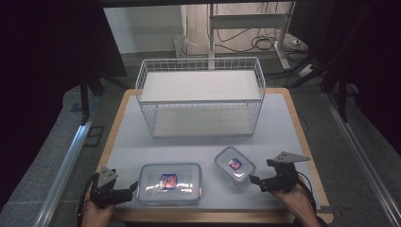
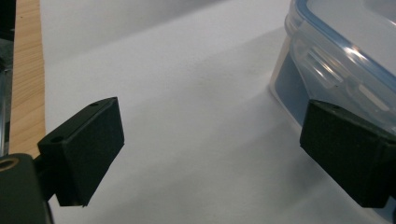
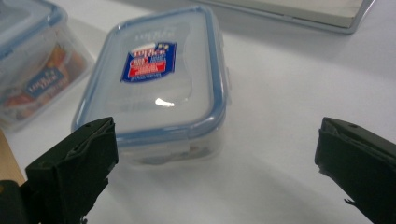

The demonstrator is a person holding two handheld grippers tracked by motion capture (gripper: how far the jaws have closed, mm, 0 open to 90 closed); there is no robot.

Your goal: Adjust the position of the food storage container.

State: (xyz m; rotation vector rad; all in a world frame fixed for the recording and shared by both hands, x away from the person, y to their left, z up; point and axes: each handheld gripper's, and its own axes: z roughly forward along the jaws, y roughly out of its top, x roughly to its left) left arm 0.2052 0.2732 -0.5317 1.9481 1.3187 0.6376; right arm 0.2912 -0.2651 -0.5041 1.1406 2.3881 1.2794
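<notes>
Both claws spread, gripping nothing; the right claw (image 3: 212, 163), nearing the small container (image 3: 159, 79), could shove it toward the large container (image 1: 169, 183); the left claw (image 2: 210, 154) beside that one might likewise nudge it.

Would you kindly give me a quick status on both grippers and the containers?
Left gripper open beside large container. Right gripper open, near small container. Both lidded, nothing held. Path clear.

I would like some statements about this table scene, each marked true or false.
1. The right gripper is open. True.
2. The small box sits inside the wire basket. False: it is on the white mat, in front of the basket.
3. The left gripper is open, beside the large box. True.
4. The large box has no lid. False: its lid with a blue seal is on.
5. The basket holds a bottle. False: no bottle is in it.
</notes>
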